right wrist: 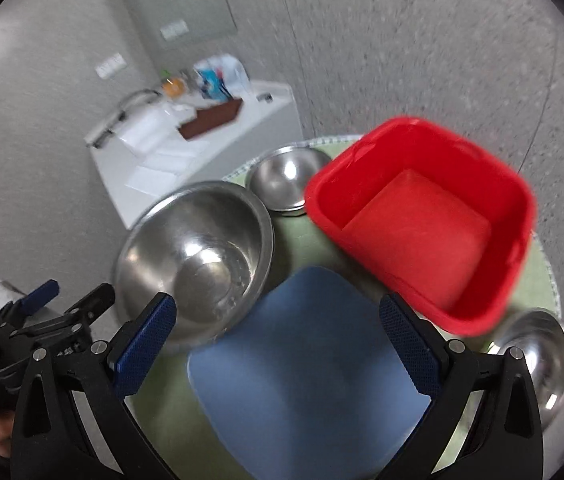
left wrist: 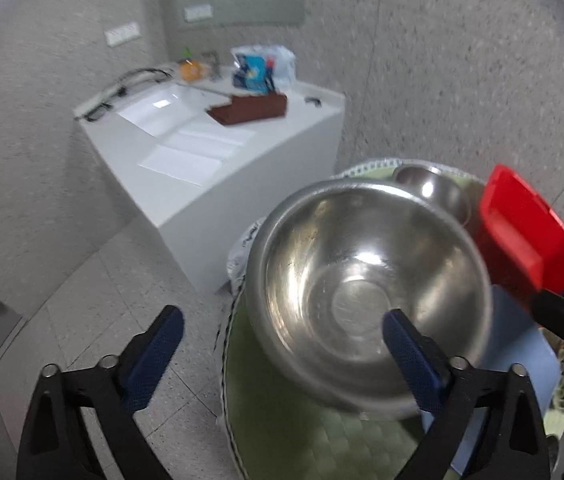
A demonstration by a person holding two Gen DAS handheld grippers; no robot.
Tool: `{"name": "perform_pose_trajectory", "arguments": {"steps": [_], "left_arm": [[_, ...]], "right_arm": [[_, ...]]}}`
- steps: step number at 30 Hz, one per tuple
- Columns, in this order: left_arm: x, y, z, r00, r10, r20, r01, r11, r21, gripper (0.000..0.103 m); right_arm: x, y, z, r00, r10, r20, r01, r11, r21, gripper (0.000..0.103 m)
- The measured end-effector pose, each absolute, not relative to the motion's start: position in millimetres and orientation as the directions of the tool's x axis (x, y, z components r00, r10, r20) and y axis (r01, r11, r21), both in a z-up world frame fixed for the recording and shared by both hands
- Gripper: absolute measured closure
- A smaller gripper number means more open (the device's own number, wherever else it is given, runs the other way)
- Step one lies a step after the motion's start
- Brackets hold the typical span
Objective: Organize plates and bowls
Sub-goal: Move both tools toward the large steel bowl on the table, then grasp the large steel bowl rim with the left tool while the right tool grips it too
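A large steel bowl (left wrist: 366, 292) sits at the left edge of a round green mat (left wrist: 294, 436); it also shows in the right wrist view (right wrist: 197, 260). My left gripper (left wrist: 282, 356) is open, hovering just before the bowl, its right finger over the rim. My right gripper (right wrist: 277, 344) is open and empty above a blue plate (right wrist: 306, 368). A smaller steel bowl (right wrist: 288, 178) sits at the back. A red square tub (right wrist: 426, 224) stands right of the bowls. Another steel bowl (right wrist: 538, 364) lies at the right edge.
A white counter with a sink (left wrist: 169, 108), a brown box (left wrist: 249, 110) and bags stands behind against a speckled wall. Tiled floor (left wrist: 93, 300) lies to the left of the table. The left gripper shows in the right wrist view (right wrist: 41, 320).
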State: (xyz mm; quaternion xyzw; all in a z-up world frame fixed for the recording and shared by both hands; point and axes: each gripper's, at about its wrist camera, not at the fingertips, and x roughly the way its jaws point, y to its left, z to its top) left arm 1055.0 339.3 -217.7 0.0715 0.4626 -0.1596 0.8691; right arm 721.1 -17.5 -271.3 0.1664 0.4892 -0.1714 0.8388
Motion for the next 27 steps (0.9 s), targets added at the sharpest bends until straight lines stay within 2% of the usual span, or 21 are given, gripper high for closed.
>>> {"name": "perform_pose_trajectory", "arguments": {"steps": [1, 3, 4, 7, 8, 10, 14, 16, 17, 22, 27], "left_arm": [[1070, 339, -228, 0.496, -0.219, -0.840, 0.356, 0.934, -0.033, 0.016], [1090, 341, -242, 0.460, -0.236, -0.856, 0.374, 0.926, -0.054, 0.030], [1097, 341, -250, 0.440, -0.242, -0.865, 0.382, 0.922, -0.064, 0.033], [1116, 342, -266, 0.401, -0.254, -0.880, 0.394, 0.915, -0.084, 0.051], [1123, 344, -271, 0.388, -0.264, -0.883, 0.399, 0.912, -0.097, 0.063], [1125, 343, -276, 0.376, -0.267, -0.887, 0.400, 0.911, -0.104, 0.069], [1123, 345, -280, 0.387, -0.266, -0.883, 0.386, 0.916, -0.108, 0.084], [1126, 349, -282, 0.380, -0.278, -0.882, 0.382, 0.916, -0.124, 0.086], [1126, 350, -283, 0.382, -0.273, -0.883, 0.382, 0.917, -0.118, 0.086], [1105, 338, -274, 0.422, -0.262, -0.868, 0.351, 0.930, -0.110, 0.086], [1073, 344, -228, 0.499, -0.296, -0.814, 0.337, 0.932, -0.132, 0.086]], "right_arm": [[733, -19, -283, 0.427, -0.122, -0.896, 0.456, 0.885, 0.097, 0.012], [745, -21, -302, 0.387, -0.119, -0.914, 0.464, 0.882, 0.082, 0.024], [752, -22, -310, 0.367, -0.127, -0.922, 0.464, 0.884, 0.063, 0.026], [766, -24, -325, 0.326, -0.138, -0.935, 0.465, 0.885, 0.032, 0.032], [770, -25, -329, 0.315, -0.144, -0.938, 0.465, 0.885, 0.020, 0.036], [774, -28, -335, 0.293, -0.162, -0.942, 0.466, 0.885, -0.007, 0.039], [788, -31, -344, 0.277, -0.125, -0.953, 0.450, 0.893, 0.014, 0.060], [791, -29, -347, 0.285, -0.093, -0.954, 0.425, 0.905, 0.038, 0.070], [793, -29, -349, 0.285, -0.085, -0.955, 0.421, 0.906, 0.045, 0.078], [793, -30, -351, 0.308, -0.035, -0.951, 0.405, 0.909, 0.098, 0.083], [786, -28, -318, 0.400, 0.015, -0.916, 0.366, 0.914, 0.175, 0.083]]}}
